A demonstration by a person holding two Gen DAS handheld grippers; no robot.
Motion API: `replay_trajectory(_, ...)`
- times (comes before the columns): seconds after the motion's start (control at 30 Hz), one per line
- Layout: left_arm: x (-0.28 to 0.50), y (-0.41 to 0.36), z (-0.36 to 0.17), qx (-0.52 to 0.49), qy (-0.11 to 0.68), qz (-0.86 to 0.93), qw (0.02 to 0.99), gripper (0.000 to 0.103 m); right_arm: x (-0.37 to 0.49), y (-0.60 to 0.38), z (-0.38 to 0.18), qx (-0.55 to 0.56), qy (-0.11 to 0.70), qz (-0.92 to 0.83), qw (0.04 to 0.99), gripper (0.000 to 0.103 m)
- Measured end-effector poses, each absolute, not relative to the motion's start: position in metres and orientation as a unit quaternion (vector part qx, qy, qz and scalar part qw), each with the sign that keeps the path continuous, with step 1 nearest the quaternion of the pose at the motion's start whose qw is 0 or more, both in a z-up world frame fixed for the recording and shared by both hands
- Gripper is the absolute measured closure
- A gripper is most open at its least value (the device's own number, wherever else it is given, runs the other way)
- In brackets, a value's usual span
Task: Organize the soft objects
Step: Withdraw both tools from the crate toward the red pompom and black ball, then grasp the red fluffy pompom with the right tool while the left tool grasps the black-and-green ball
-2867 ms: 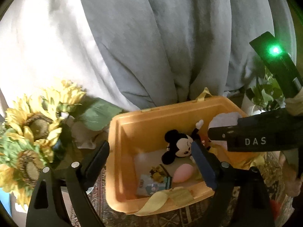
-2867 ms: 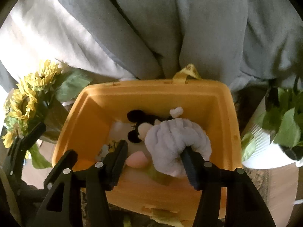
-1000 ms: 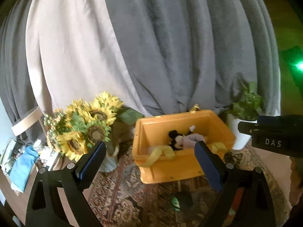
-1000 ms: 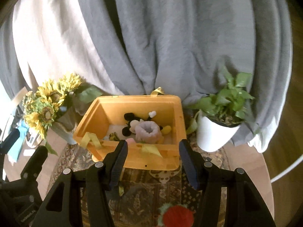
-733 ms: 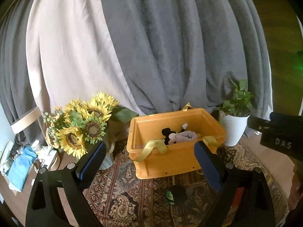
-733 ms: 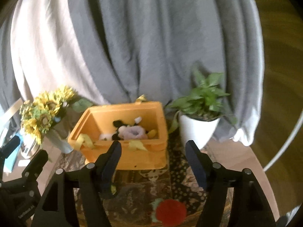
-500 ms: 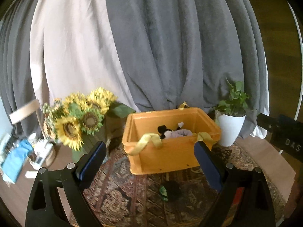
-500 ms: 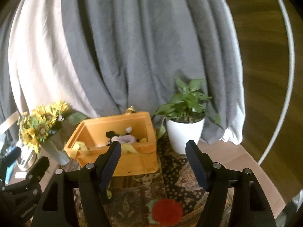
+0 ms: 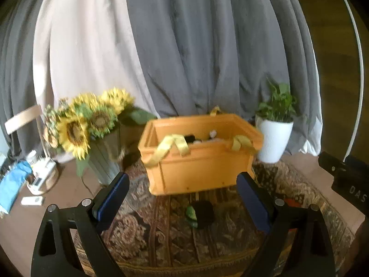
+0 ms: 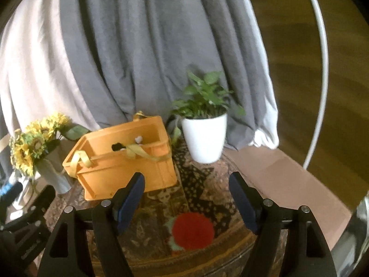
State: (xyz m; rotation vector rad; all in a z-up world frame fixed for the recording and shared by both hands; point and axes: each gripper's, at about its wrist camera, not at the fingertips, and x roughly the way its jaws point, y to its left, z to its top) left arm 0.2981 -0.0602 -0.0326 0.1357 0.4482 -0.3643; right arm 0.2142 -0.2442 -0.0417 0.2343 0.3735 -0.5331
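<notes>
An orange bin [image 9: 200, 161] with yellow ribbon handles stands on a patterned rug [image 9: 143, 235]. Over its rim show a black plush ear [image 9: 189, 138] and a white bit of plush. In front of the bin a black-and-green soft object [image 9: 202, 212] lies on the rug, beyond my open, empty left gripper [image 9: 182, 192]. In the right wrist view the bin [image 10: 129, 161] sits to the left. A red round soft object [image 10: 192, 230] with a green edge lies on the rug just beyond my right gripper [image 10: 185, 194], which is open with nothing between its fingers.
Sunflowers in a vase [image 9: 92, 124] stand left of the bin, a white potted plant [image 10: 204, 138] to its right. Grey and pale curtains hang behind. A blue cloth [image 9: 11, 184] and small items lie far left. Brown tabletop [image 10: 276, 170] shows right of the rug.
The right gripper has let go of the grey plush into the bin and its jaws have widened. Both grippers have drawn back and sunk; the right view has swung toward the plant.
</notes>
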Motion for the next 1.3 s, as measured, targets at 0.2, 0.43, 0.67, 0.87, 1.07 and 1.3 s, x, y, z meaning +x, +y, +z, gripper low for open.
replay_trajectory(0.2,0.299,-0.063,-0.056,0.082,0.241,-0.186,0.949,0.007,0.214,-0.251,-0.071,0.148,0.212,-0.268,0.928,0.027)
replay_trajectory(0.43,0.31,-0.072,-0.082,0.106,0.271,-0.186,0.939,0.008,0.223,-0.256,-0.104,0.161,0.248,-0.274,0.915,0.027)
replay_trajectory(0.67,0.324,-0.08,-0.108,0.108,0.31,-0.192,0.925,0.008,0.236,-0.262,-0.138,0.187,0.295,-0.269,0.898,0.027)
replay_trajectory(0.87,0.334,-0.086,-0.128,0.117,0.33,-0.194,0.916,0.008,0.243,-0.263,-0.158,0.182,0.314,-0.273,0.891,0.027)
replay_trajectory(1.07,0.348,-0.092,-0.142,0.119,0.345,-0.195,0.91,0.008,0.252,-0.266,-0.17,0.182,0.324,-0.272,0.888,0.027)
replay_trajectory(1.3,0.366,-0.103,-0.152,0.119,0.354,-0.197,0.906,0.008,0.269,-0.268,-0.18,0.165,0.339,-0.268,0.887,0.027)
